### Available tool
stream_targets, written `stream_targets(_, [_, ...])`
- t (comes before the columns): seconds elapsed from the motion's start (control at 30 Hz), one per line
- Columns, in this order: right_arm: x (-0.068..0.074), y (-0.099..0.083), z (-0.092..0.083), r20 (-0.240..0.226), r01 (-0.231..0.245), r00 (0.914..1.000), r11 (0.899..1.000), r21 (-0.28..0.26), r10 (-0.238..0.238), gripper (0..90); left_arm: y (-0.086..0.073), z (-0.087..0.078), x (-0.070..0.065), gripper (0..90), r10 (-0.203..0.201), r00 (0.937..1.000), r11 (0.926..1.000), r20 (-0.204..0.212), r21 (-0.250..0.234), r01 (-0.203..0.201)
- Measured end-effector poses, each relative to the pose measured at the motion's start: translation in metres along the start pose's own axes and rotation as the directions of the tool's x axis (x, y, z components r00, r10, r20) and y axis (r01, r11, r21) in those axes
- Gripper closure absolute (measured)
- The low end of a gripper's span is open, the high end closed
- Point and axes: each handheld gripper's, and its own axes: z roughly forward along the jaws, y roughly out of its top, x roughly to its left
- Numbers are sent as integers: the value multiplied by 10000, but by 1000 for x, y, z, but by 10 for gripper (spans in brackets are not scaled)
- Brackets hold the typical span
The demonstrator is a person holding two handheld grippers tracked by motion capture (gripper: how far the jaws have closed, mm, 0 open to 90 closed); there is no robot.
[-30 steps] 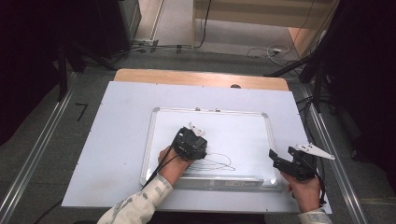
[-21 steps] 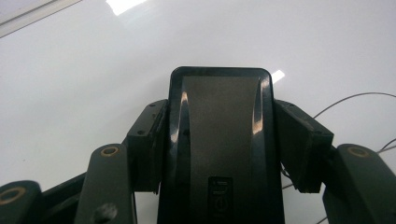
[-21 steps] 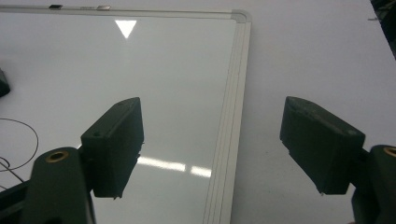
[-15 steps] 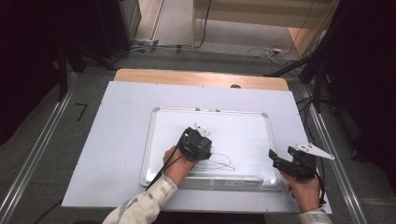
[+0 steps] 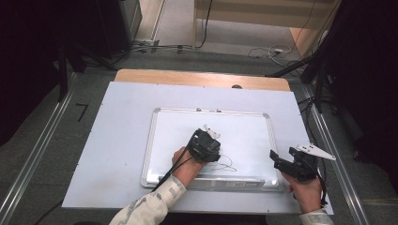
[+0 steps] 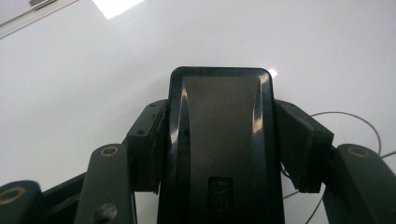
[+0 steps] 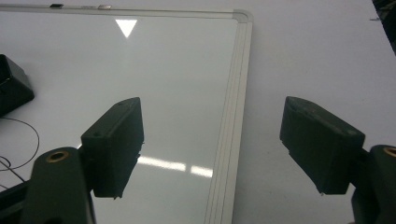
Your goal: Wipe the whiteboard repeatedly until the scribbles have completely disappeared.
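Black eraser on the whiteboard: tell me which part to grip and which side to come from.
Grip the black eraser across its two long side walls, coming in from its short near end with the jaws running along its length, as the left gripper holds it. It is longer than wide, with flat parallel sides. It seems to lie flat on the whiteboard, so the underside probably isn't reachable.

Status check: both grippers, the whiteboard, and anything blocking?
Left gripper shut on black eraser, on whiteboard beside pen scribble. Right gripper open, straddling board's right frame. Nothing in the way.
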Motion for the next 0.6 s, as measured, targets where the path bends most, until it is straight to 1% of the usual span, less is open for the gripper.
stream_targets(0.23, [0,0,0,-4,25,10000,10000,-7,-25,203,5,4,-9,405,121,9999,9999,75,31,-121])
stream_targets(0.6, [0,0,0,-15,13,10000,10000,3,-13,204,10,7,-19,405,173,9996,9998,218,17,-174])
